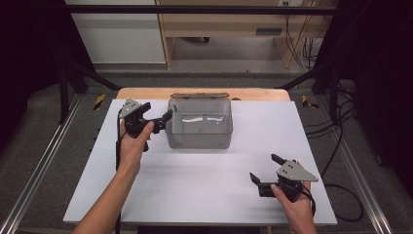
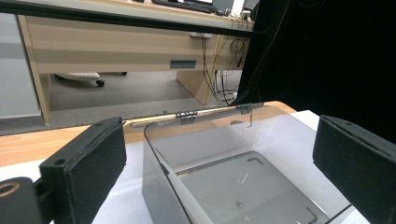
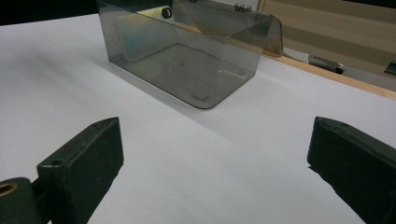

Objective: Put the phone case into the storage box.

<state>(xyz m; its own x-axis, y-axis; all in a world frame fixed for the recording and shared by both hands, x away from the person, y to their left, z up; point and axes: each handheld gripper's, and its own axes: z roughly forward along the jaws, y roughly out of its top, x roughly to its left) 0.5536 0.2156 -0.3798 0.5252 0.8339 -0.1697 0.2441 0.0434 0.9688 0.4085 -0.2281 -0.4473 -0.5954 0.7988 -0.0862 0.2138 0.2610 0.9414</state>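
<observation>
A smoky clear plastic box (image 1: pixel 198 124) with its hinged lid (image 1: pixel 199 96) folded back stands at the far middle of the white table (image 1: pixel 195 175). Nothing lies inside it. My left gripper (image 1: pixel 160 118) is open at the box's left wall, one jaw over the rim. In the left gripper view that left wall (image 2: pixel 161 177) passes between the wide-apart jaws, with the box floor (image 2: pixel 243 191) beyond. My right gripper (image 1: pixel 265 168) rests open near the table's front right, well clear of the box (image 3: pixel 187 56), with bare table between its jaws.
A wooden strip (image 1: pixel 146 92) runs along the table's far edge. Beyond it are a desk (image 1: pixel 224 24), loose cables (image 1: pixel 299 44) and a dark metal frame (image 1: pixel 63 73). Metal rails (image 1: pixel 39 165) flank the table on both sides.
</observation>
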